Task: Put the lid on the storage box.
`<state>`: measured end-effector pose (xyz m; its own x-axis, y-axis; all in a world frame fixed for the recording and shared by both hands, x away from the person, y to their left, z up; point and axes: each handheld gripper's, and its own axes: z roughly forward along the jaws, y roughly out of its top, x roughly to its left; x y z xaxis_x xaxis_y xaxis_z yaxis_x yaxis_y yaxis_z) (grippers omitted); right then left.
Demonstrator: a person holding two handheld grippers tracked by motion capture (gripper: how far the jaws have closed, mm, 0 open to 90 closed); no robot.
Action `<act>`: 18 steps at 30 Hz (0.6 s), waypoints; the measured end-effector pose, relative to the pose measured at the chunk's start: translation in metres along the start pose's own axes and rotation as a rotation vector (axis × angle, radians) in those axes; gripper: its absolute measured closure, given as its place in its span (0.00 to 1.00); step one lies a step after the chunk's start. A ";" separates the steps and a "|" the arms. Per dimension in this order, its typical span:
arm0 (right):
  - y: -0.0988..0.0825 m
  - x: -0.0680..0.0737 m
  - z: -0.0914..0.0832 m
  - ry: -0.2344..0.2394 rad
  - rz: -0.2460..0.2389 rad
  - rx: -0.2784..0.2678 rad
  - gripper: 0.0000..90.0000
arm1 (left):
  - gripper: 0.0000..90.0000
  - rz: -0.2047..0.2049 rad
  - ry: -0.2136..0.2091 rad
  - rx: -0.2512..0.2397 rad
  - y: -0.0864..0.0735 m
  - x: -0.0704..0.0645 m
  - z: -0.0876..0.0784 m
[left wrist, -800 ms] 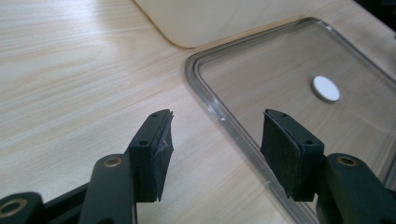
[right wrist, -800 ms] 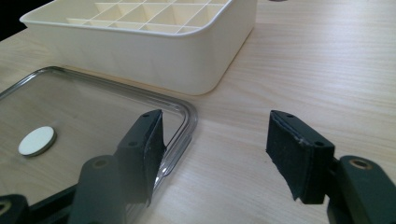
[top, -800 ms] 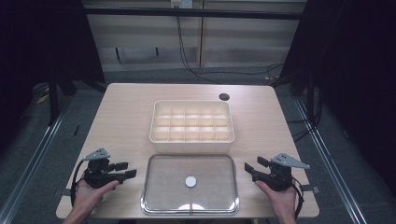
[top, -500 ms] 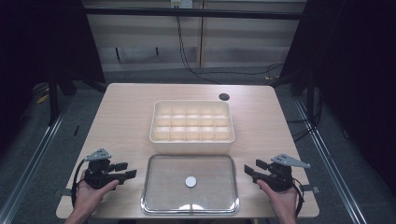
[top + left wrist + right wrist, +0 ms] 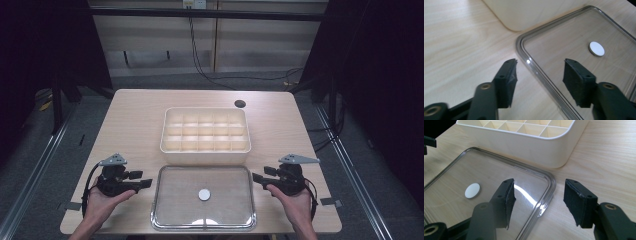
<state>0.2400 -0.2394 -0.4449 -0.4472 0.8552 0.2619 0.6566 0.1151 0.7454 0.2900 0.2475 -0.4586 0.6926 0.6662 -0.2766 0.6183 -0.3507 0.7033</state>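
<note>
- Vs earlier high-view frames: both hands sit at much the same spots beside the lid [image 5: 203, 196]; lid and tray [image 5: 205, 136] haven't shifted. No clear change in jaw gap.
- Left gripper [image 5: 145, 184]: on table [image 5: 135, 120] at lid's left edge, pointing inward twd lid. Jaws apart, nothing clamped.
- Left gripper view: left gripper [image 5: 539, 75] straddles lid's rim [image 5: 534, 71] – one pad over bare wood, other over the clear panel; pads not pressing on rim.
- Right gripper [image 5: 256, 177]: at lid's right edge, pointing inward, mirror of the left. Jaws apart, nothing clamped.
- Right gripper view: right gripper [image 5: 539, 195] straddles lid's corner rim [image 5: 550, 187]; one pad over the panel, other over wood. Can't tell if pads touch the table.
- Lid: clear, rectangular w/ rounded corners, lies flat on table's near half, just in front of tray, between the two grippers.
- Lid long axis runs left-right across the table, parallel to tray's long side; short sides face the grippers.
- White disc [image 5: 204, 194] sits at lid's centre; also seen in left gripper view [image 5: 596, 48] and right gripper view [image 5: 472, 190].
- Tray: cream, gridded compartments, mid-table, long axis also left-right; near wall close to lid's far rim, whether touching can't tell.
- Small dark hole [image 5: 240, 103] in tabletop beyond tray's far right corner.
</note>
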 end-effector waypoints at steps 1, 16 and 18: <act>0.001 0.000 0.002 0.001 0.000 0.004 0.47 | 0.51 -0.006 0.003 0.003 0.002 0.001 0.003; -0.011 -0.005 0.037 -0.005 0.031 0.075 0.53 | 0.56 -0.003 -0.014 0.073 -0.016 -0.002 0.023; -0.016 -0.005 0.039 -0.027 0.036 0.078 0.58 | 0.55 -0.001 -0.018 0.090 -0.017 -0.004 0.024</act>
<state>0.2550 -0.2258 -0.4819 -0.4067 0.8728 0.2698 0.7173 0.1222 0.6859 0.2854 0.2348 -0.4858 0.6984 0.6546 -0.2894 0.6491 -0.4089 0.6414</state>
